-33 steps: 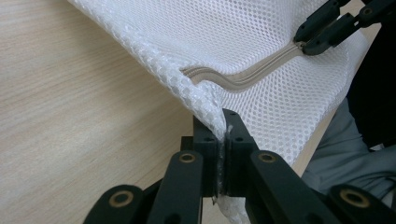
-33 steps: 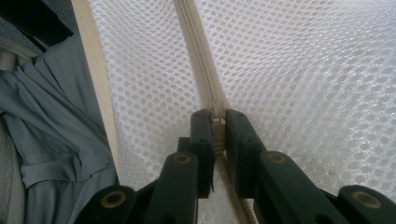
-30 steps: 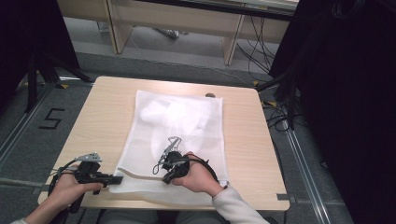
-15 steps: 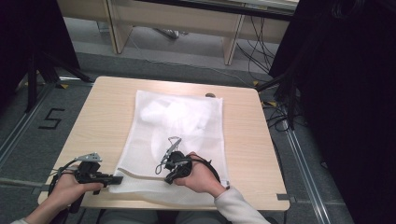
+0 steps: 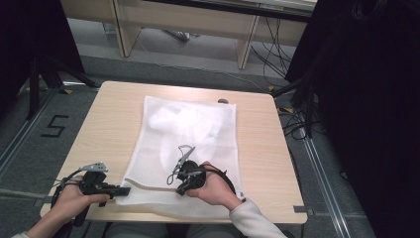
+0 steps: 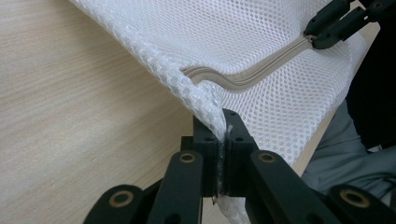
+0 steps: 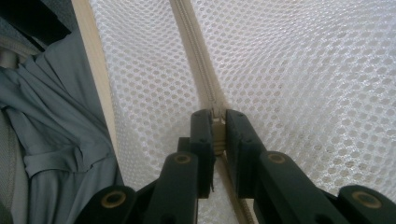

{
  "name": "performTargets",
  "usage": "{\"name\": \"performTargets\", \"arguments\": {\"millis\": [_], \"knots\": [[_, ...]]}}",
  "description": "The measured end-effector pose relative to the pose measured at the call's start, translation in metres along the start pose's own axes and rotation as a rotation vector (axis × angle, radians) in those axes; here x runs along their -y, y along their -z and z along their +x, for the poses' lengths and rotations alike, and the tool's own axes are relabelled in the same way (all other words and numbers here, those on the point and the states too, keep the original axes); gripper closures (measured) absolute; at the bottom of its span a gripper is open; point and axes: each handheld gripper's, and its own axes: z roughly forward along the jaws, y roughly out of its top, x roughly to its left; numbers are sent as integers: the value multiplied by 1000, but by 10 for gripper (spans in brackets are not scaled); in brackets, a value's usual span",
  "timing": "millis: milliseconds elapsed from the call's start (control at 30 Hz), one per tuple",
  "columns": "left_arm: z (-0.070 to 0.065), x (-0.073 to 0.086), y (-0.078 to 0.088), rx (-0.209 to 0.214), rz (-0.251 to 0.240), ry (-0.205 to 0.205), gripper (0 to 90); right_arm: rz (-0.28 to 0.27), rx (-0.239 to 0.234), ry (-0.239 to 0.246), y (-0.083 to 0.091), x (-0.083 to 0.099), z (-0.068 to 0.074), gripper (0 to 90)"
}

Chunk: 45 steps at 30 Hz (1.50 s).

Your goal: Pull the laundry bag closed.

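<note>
Mesh bag (image 5: 190, 144), long axis running away from the person, near corner and zipper (image 7: 205, 84) each in a clamped claw.

Hidden and cut-off parts around the mesh bag

In the right gripper view the zipper pull (image 7: 216, 133) sits mostly buried between the jaws; its shape cannot be told. The pale bundle (image 5: 185, 121) inside the mesh bag (image 5: 218, 148) blurs behind the netting. In the left gripper view the bag's corner (image 6: 219, 140) vanishes between the pads, and the person's sleeve (image 5: 252, 218) runs off the bottom edge.
</note>
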Motion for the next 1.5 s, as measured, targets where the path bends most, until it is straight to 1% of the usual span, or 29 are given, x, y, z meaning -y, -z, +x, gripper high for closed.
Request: {"name": "performTargets", "arguments": {"millis": [33,67,100,167,233,267,300,333,367,400,567,633,767,800,833,867,967,1000,1100,1133,1200,1267,1300,1333,1367,1400,1433,1467,1500], "knots": [[0,0,0,6,2,0,855,4,8,-7,1,0,0,823],[1,0,0,7,5,-5,855,-10,-2,14,0,1,-1,823],[0,0,0,0,3,-3,855,-9,2,2,1,2,-1,822],[0,0,0,4,3,-1,855,-11,-1,6,1,3,-1,822],[0,1,-1,-8,-12,1,855,0,8,-2,2,5,-2,823],[0,0,0,0,-2,1,855,-13,-7,-8,2,5,-1,823],[0,0,0,-2,5,-2,855,-12,-4,-9,2,6,-1,823],[-1,1,-1,-8,-11,2,855,-11,5,0,3,6,-2,823],[0,0,0,-7,-1,1,855,-5,6,-9,4,7,-1,823],[1,0,0,3,5,-2,855,-7,8,0,4,7,-2,823],[1,0,0,4,6,-4,855,-10,4,-1,6,9,-4,823],[1,0,0,2,7,-4,855,-3,14,-10,7,10,-3,823],[1,0,0,1,8,-5,855,-11,6,-2,8,12,-4,823],[0,0,0,1,5,0,855,-13,-2,-15,9,12,-3,823],[0,0,0,1,5,0,855,-13,-2,-15,9,12,-3,823],[1,0,0,1,5,0,855,-8,14,-6,9,13,-3,823],[1,0,0,0,7,-4,855,-15,13,2,9,12,-3,823],[1,0,1,0,8,-5,855,-11,20,-2,10,13,-3,823],[1,0,1,1,8,-3,855,-6,19,-14,12,14,-3,823],[1,0,1,1,7,-4,855,-12,22,-4,12,15,-4,823],[1,0,0,1,3,1,855,1,25,-23,13,15,-3,823],[1,0,0,1,4,1,855,1,25,-19,13,15,-3,822],[1,0,0,1,3,1,855,-8,18,-3,12,15,-3,823],[1,0,0,2,2,1,855,-10,20,-4,13,15,-3,823],[1,0,0,0,2,0,855,6,31,-32,14,15,-2,823],[1,0,0,0,3,0,855,-12,22,-7,13,16,-3,823],[1,0,0,0,3,0,855,-12,22,-7,13,16,-3,823],[1,0,0,4,2,4,855,-11,24,-26,15,16,-2,823],[1,0,0,4,2,4,855,-11,24,-26,15,16,-2,823]]}}
